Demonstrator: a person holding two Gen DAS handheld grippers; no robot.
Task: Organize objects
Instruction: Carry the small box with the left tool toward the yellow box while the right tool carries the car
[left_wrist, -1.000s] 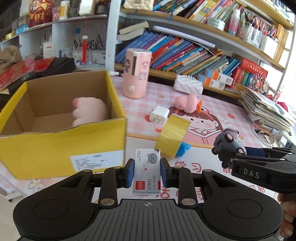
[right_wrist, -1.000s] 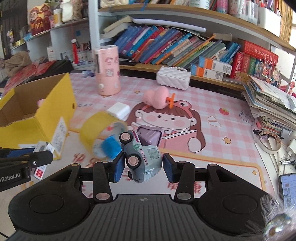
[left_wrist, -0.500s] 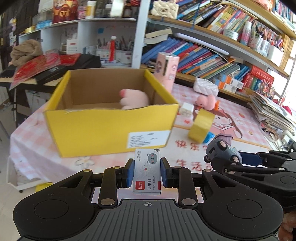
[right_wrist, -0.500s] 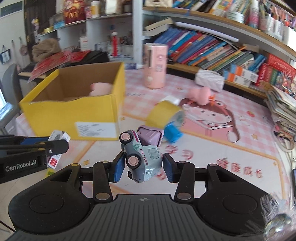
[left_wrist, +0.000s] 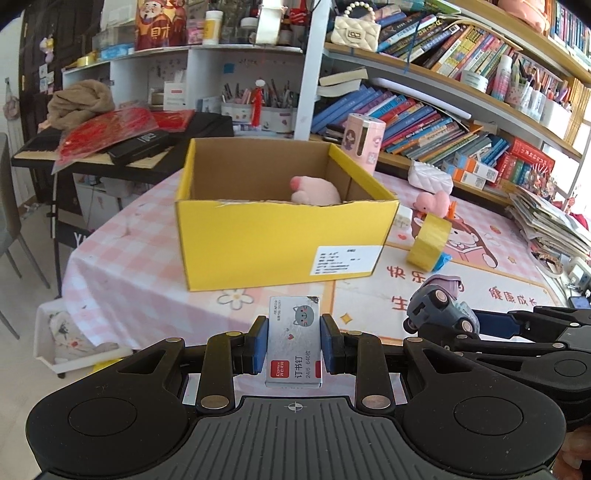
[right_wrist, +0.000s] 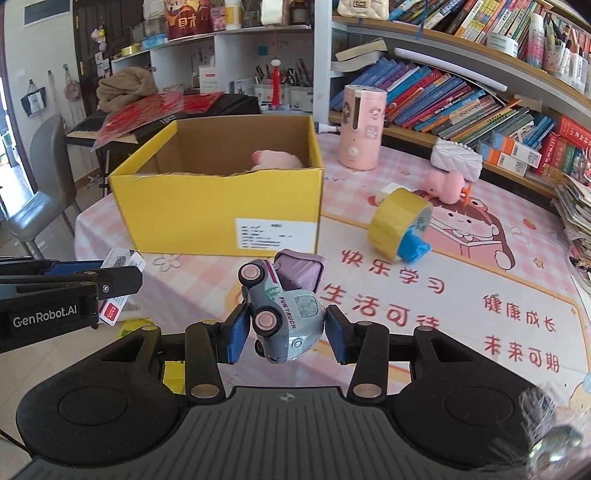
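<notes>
Left gripper clamps staple box; right gripper apparently toy truck

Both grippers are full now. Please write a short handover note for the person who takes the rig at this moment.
Left gripper: shut on the staple box, held in front of the yellow cardboard box.
Right gripper: shut on the toy truck, also short of the box.
Done: a pink plush toy lies inside the box.
Left: drop both held items in; the yellow tape roll and pink duck toy lie on the table mat.
</notes>
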